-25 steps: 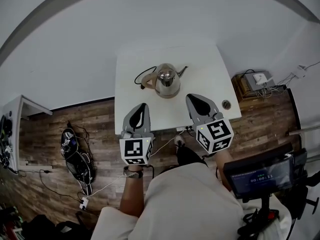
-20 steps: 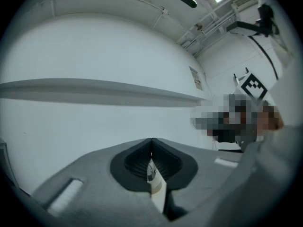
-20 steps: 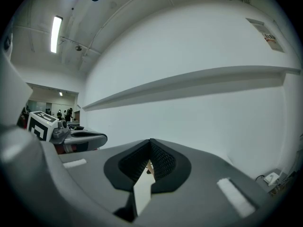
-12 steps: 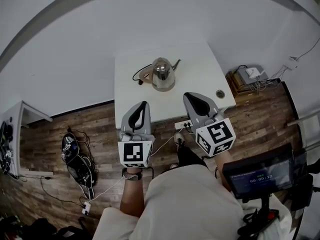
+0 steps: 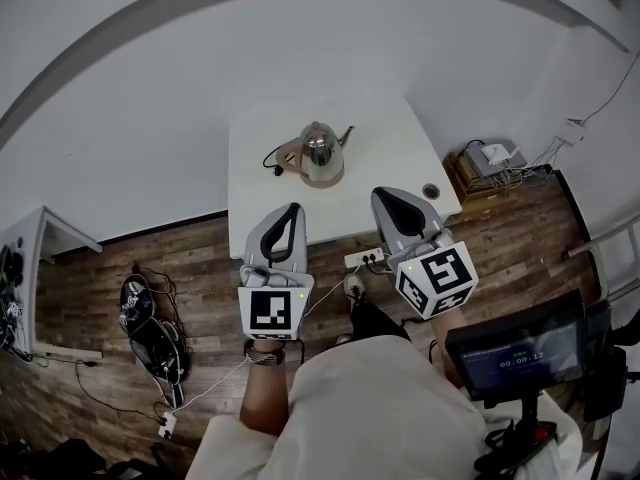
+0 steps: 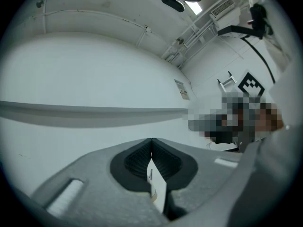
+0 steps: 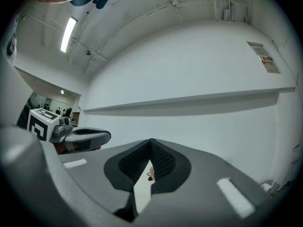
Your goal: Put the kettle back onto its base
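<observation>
Retreat: my left hand-held gripper (image 5: 288, 216) and right hand-held gripper (image 5: 393, 201), jaws together and empty, now sit farther back from the table (image 5: 400, 138) than a second ago. Kettle (image 5: 321, 154) stands untouched at far centre; placement looks finished.

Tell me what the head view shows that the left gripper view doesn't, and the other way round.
Head view only: the kettle standing on the white table, a black cord beside it, the wooden floor and the right gripper.

Left gripper view only: the ceiling fittings overhead, and a close look at the left gripper, its jaws shut with nothing between them.

Both: the left gripper itself and the plain white wall.
</observation>
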A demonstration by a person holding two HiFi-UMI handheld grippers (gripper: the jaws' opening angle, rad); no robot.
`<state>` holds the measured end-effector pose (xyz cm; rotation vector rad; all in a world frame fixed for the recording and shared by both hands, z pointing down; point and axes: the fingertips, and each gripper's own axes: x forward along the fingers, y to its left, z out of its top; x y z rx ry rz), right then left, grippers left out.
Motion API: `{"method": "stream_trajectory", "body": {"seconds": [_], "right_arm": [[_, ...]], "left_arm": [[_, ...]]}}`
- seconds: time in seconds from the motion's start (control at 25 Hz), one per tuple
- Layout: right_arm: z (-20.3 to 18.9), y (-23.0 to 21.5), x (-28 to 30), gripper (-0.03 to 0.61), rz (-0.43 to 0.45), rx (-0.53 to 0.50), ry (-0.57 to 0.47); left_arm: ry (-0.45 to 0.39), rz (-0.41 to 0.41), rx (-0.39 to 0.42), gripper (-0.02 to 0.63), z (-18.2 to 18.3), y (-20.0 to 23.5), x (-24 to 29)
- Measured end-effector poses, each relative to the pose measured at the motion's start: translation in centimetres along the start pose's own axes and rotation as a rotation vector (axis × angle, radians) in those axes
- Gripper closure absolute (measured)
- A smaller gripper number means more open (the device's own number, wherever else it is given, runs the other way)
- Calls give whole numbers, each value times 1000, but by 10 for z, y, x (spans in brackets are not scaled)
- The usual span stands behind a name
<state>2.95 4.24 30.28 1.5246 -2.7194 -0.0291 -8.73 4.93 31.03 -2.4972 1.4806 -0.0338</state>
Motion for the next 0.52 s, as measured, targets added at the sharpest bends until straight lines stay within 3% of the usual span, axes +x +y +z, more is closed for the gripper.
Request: {"method": "stream_trajectory", "body": {"seconds": [0.52], "right_arm": [[3, 11, -10, 578, 23, 10, 1]], "left_arm": [[18, 36, 4, 607, 3, 1, -17]]}}
